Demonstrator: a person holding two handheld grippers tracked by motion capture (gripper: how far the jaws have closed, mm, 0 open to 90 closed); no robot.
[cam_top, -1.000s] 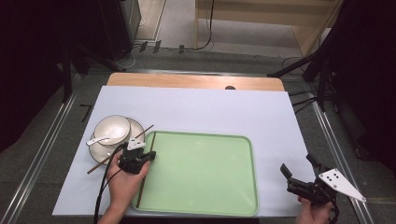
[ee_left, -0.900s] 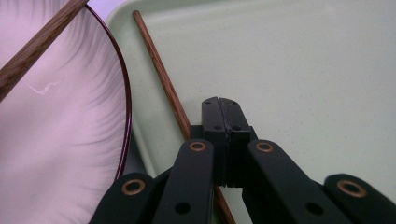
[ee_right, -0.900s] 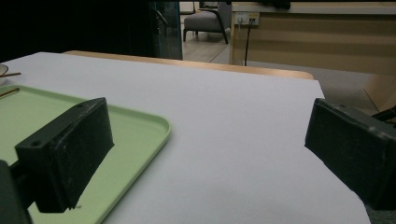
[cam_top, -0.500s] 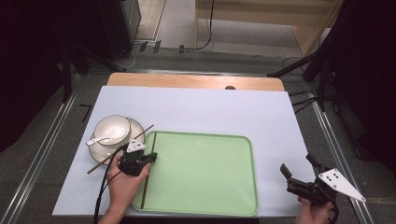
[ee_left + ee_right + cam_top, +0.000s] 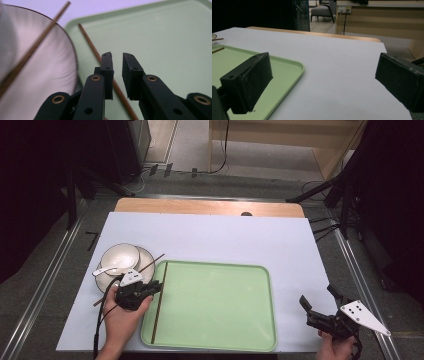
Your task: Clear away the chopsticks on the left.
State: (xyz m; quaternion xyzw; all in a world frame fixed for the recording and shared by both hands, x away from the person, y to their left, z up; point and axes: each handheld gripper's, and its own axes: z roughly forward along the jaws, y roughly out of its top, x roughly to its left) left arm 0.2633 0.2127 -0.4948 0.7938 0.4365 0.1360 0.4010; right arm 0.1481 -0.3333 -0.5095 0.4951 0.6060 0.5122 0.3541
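- In the high view we see a pale green tray [image 5: 215, 305] lying low and centre in the frame on a white surface [image 5: 225, 240].
- One brown chopstick [image 5: 159, 302] lies inside the tray along its left edge, running from near the top left corner down toward the bottom left corner.
- A second chopstick [image 5: 148, 265] rests slanted across the rim of a white plate [image 5: 145, 260], left of the tray in the left half of the frame.
- On that plate sits a white bowl [image 5: 120, 256] with a white spoon [image 5: 107, 269] leaning at its lower left side.
- Our left tool [image 5: 156, 288] sits at the lower left of the high view, held in a hand [image 5: 120, 317], its tips over the tray's left edge just above the chopstick that lies there.
- In the left gripper view, that tool [image 5: 117, 72] has its jaws slightly parted with a narrow gap, gripping nothing; the chopstick [image 5: 92, 50] passes beneath the left jaw.
- Our right tool [image 5: 317, 306] is at the lower right of the high view, on the white surface to the right of the tray and apart from it.
- In the right gripper view its jaws stand wide apart and empty, the tray's corner [image 5: 294, 66] at lower left.
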